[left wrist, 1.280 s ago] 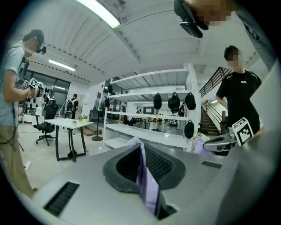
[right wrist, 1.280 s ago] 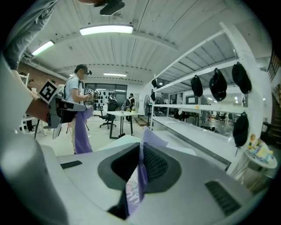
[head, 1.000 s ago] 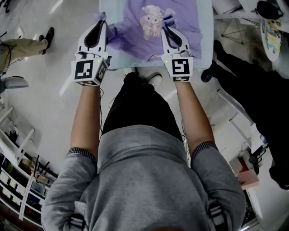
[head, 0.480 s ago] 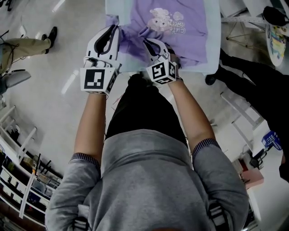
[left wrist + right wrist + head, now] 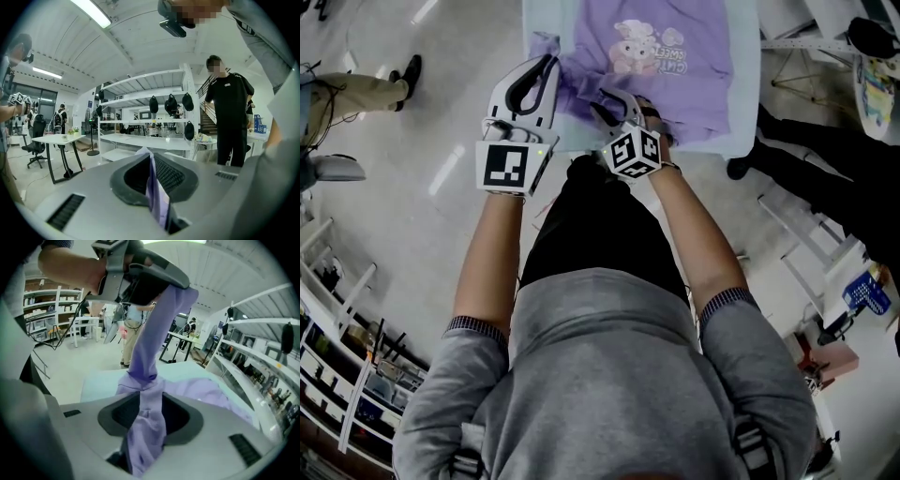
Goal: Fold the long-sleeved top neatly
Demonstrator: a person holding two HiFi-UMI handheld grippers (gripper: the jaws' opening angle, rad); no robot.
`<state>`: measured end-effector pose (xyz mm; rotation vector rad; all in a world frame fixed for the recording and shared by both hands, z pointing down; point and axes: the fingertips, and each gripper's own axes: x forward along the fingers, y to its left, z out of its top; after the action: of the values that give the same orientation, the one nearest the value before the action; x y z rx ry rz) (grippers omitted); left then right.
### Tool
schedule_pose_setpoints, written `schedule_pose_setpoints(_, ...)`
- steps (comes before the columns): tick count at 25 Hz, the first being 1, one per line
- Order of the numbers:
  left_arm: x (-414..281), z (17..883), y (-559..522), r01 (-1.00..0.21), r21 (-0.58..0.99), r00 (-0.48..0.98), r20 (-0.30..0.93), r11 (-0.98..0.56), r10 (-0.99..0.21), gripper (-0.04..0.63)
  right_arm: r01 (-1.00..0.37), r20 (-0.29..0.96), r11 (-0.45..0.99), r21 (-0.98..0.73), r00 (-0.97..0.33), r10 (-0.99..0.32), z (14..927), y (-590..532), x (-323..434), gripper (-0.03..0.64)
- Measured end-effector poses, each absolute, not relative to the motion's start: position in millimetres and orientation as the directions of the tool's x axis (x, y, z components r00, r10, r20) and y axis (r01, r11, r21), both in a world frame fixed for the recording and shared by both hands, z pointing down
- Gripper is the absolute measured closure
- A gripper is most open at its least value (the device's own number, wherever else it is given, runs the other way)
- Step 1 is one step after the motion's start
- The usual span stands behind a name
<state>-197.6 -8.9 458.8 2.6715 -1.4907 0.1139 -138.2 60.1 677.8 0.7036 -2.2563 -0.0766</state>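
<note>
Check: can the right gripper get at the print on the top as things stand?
Probably yes: the top lies bare between the right gripper and the print. But a sleeve hangs between its jaws, which have just been opening, so it must shed that first.

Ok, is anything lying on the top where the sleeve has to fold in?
Nothing visible. The top's printed front lies bare on the table; the sleeve hangs from the left hand-held gripper.
</note>
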Motion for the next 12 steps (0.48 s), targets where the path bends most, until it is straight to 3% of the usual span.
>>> schedule_pose_setpoints(12,-147,424,6,-0.769,0.043,0.639,0.056,-0.637,-0.767,0.555,-0.717,0.555,0.682,0.148,-0.510,-0.657,578,51,-49,0.437)
